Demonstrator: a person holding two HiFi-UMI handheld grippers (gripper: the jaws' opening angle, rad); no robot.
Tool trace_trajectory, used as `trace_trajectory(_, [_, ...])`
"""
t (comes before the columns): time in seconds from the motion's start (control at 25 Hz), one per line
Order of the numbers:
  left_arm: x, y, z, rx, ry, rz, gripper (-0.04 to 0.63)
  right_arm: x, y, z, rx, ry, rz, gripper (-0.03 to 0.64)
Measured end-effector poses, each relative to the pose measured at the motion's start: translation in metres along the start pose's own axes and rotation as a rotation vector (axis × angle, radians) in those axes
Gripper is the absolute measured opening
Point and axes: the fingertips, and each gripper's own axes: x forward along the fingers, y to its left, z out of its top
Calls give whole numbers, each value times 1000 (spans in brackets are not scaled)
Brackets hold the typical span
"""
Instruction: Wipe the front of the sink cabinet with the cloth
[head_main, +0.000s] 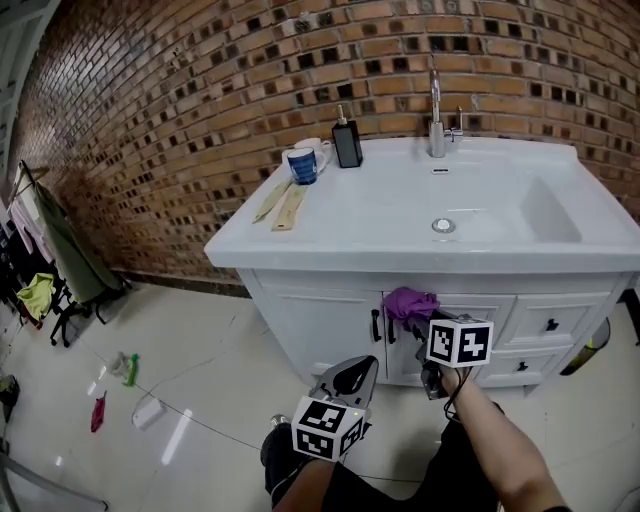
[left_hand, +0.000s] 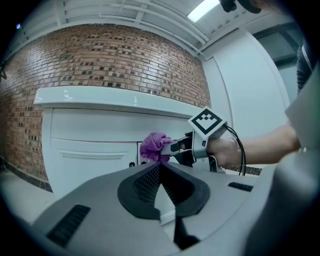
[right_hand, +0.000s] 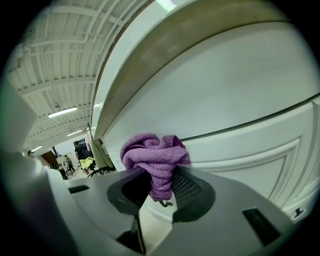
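Your right gripper (right_hand: 158, 191) had its jaws clamped on the purple cloth (right_hand: 155, 159), which bulged out above the pads in a crumpled wad. You held that wad against the front of the white sink cabinet (head_main: 318, 322), high up, just under the worktop's (head_main: 300, 252) front edge and just to the right of the dark door handle (head_main: 376, 325). From the right gripper view the cloth lay against the flat band above a framed panel. I could not tell how firmly it pressed.

Your left gripper (left_hand: 160, 172) hung lower and further from the cabinet, well apart from the cloth. Its 2 jaws were together at the tips with nothing between them.

On the worktop, the tap (head_main: 436, 115) stood at the back edge behind the basin. A dark soap bottle (head_main: 347, 143) and 2 mugs (head_main: 304, 164) stood near the back left corner. 2 pale flat sticks (head_main: 282, 205) lay beside them along the left edge.
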Motion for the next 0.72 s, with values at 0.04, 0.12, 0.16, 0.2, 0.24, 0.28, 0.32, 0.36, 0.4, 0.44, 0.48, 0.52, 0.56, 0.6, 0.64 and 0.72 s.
trace_trajectory(0.04, [3,-4,0,0,-1,-7,3,-6,-9,0,11,-2,-16,115])
trace_trajectory(0.12, [11,-14,0,-1,-4,-26,3,-21,-27,0,15,-6,-51,115])
trace_trajectory(0.16, [15,-20,0,-1,-6,-38,3,-28,-36,1,13,-9,-68,115])
trace_trajectory(0.2, [20,-27,0,-1,-8,-52,3,-35,-45,1,13,-12,-80,115])
trace_trajectory(0.24, [24,-34,0,0,-9,-65,3,-43,-54,2,18,-16,-92,115])
trace_trajectory(0.28, [29,-41,-1,2,-8,-78,3,-50,-62,2,24,-20,-104,115])
trace_trajectory(0.32, [33,-47,-1,4,-7,-89,3,-57,-71,3,30,-26,-117,115])
trace_trajectory(0.36, [37,-53,-2,6,-5,-99,3,-64,-79,4,35,-31,-130,115])
trace_trajectory(0.4, [40,-59,-2,8,-3,-108,3,-71,-87,5,40,-37,-143,115])
trace_trajectory(0.44, [44,-65,-2,11,-2,-117,3,-78,-96,6,45,-42,-156,115])
trace_trajectory(0.48, [48,-70,-2,12,-2,-127,3,-85,-104,7,50,-47,-169,115])
trace_trajectory(0.52, [51,-76,-2,12,-2,-136,3,-92,-113,8,55,-52,-184,115])
trace_trajectory(0.56, [55,-82,-2,11,-3,-147,3,-100,-122,8,59,-56,-199,115])
trace_trajectory(0.6, [58,-89,-2,10,-3,-157,3,-107,-130,9,62,-59,-214,115])
trace_trajectory(0.64, [61,-95,-2,8,-3,-167,3,-114,-138,9,63,-62,-227,115])
trace_trajectory(0.72, [67,-108,-3,6,1,-186,3,-128,-151,11,67,-67,-250,115])
